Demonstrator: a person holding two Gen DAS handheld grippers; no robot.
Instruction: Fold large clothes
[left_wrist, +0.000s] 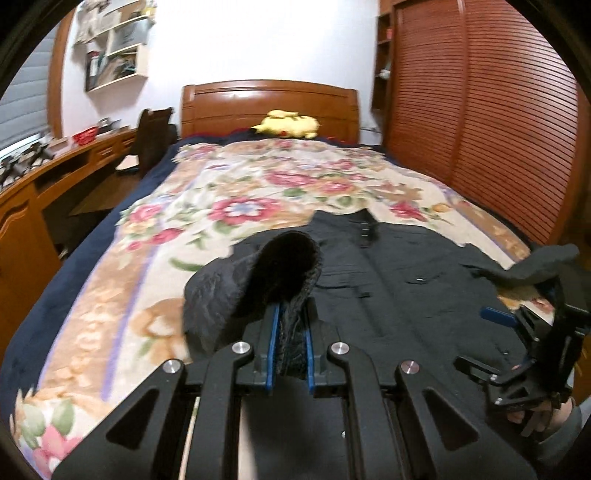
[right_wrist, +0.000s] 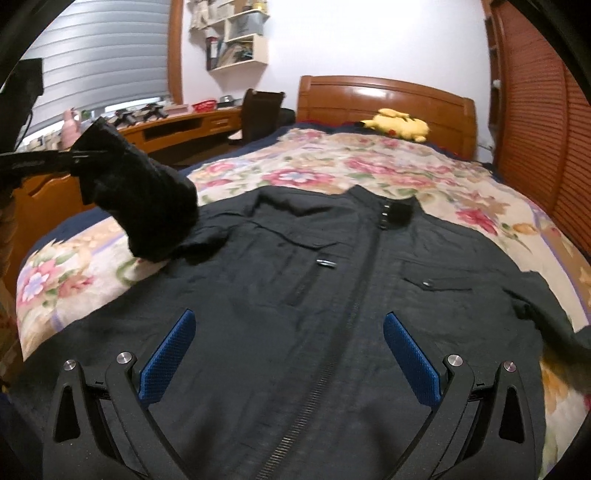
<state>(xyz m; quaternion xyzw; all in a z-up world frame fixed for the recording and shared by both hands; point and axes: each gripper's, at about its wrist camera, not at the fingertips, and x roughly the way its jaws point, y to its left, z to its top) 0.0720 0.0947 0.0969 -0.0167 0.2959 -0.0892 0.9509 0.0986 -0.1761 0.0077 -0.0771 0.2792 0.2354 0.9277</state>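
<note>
A large black zip-front jacket (right_wrist: 332, 295) lies face up on the floral bedspread (right_wrist: 369, 166), collar toward the headboard. My left gripper (left_wrist: 290, 343) is shut on the ribbed cuff of the jacket's left sleeve (left_wrist: 273, 273) and holds it lifted off the bed; the raised sleeve also shows in the right wrist view (right_wrist: 144, 199). My right gripper (right_wrist: 288, 354) is open and empty, hovering over the jacket's lower front by the zip. In the left wrist view the right gripper (left_wrist: 532, 332) shows at the far right, with the other sleeve (left_wrist: 532, 266) beside it.
A yellow plush toy (right_wrist: 400, 125) lies by the wooden headboard (right_wrist: 384, 96). A desk (right_wrist: 177, 125) and chair (right_wrist: 260, 110) stand left of the bed. A slatted wooden wardrobe (left_wrist: 480, 110) runs along the right side.
</note>
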